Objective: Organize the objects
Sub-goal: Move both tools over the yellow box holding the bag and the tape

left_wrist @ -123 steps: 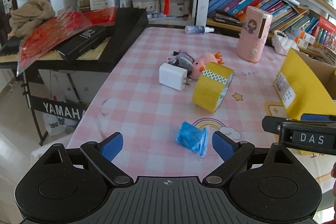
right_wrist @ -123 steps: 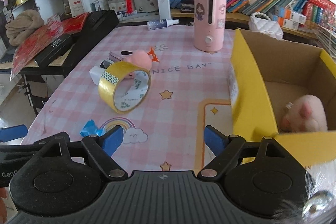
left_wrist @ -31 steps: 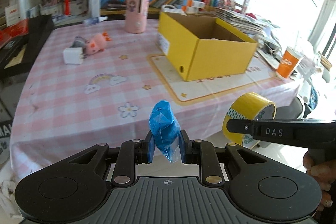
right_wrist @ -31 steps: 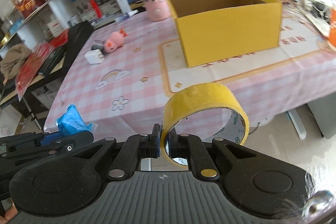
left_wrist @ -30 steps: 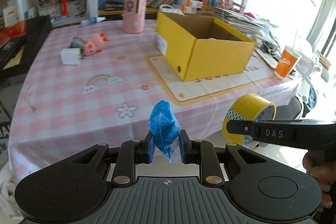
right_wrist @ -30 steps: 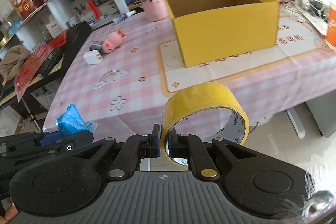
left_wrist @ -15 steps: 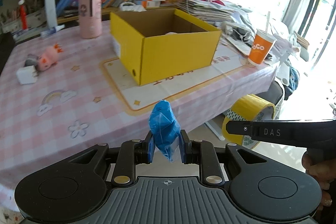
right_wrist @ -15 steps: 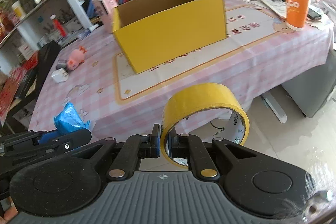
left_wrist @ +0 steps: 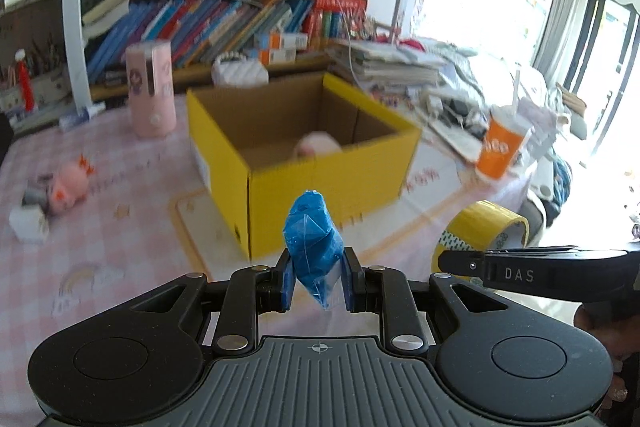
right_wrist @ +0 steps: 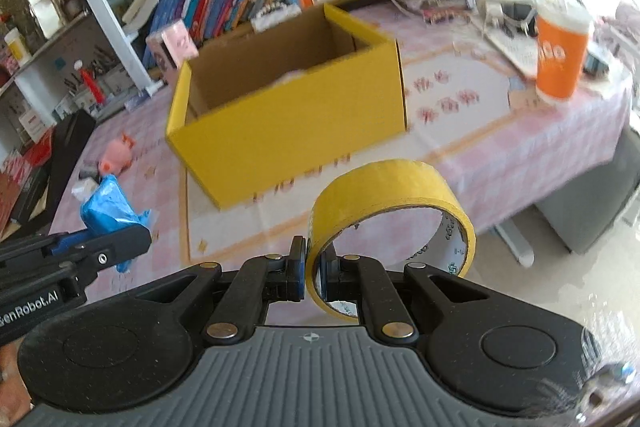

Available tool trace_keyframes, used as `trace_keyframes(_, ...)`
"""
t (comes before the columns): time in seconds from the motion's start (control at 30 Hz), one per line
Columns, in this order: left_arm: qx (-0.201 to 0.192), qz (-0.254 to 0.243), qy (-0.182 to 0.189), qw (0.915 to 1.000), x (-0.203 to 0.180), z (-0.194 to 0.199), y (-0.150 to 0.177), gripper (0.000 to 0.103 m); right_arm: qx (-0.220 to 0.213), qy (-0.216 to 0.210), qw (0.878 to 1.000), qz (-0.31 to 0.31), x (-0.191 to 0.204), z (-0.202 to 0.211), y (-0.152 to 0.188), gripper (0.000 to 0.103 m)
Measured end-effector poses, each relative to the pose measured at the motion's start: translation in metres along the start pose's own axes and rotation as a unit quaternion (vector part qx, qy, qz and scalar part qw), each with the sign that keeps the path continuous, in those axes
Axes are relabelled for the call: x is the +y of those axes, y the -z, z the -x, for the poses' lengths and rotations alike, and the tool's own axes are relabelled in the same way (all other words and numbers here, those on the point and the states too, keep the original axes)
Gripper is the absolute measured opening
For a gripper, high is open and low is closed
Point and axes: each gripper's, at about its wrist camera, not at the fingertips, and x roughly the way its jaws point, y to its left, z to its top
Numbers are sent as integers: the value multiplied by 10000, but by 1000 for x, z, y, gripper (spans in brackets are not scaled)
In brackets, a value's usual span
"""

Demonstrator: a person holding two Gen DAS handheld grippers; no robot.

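1. The left gripper [left_wrist: 316,281] pinches a crumpled blue plastic bag [left_wrist: 314,241] between its fingers, the bag standing upright above the pads, off the near edge of the table [left_wrist: 120,235].
2. The right gripper [right_wrist: 312,271] clamps one wall of a yellow tape roll [right_wrist: 390,205], one finger inside the ring and one outside, so the roll juts forward.
3. Both loads are held short of the open yellow box [right_wrist: 288,115], which sits toward the table's far right side; something pink [left_wrist: 318,145] already lies inside.
4. The lifted, side-by-side carry suggests both items are bound for the box.
5. A pink pig toy [left_wrist: 70,183] and white charger [left_wrist: 28,225] wait near the table's left edge; an orange cup [right_wrist: 560,61] stands by the right edge.
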Motion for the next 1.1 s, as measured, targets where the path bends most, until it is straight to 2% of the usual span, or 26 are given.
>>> trace_keyframes(0.17,-335,-6,-182,9993,1,-20,-35,22,-351,-158,9988,304,-2,-8,-43,7)
trace_keyframes(0.3,-444,14,-383,9983,4,-43,-57,22,-650,-379,9956,565,-3,-18,-86,7)
trace_keyframes(0.57,-250,31,-802,9965,3,-95,-80,22,-995,-900,9842,1152,2,-50,-161,7)
trace_keyframes(0.77,83,-25,-1046,9945,1,-132,-83,22,-698,-1344,9763,1549,14,-92,-190,7)
trace_keyframes(1.1,484,-48,-1342,9898,0,-167,-82,22,387,-1667,9665,1914,35,-176,-204,7)
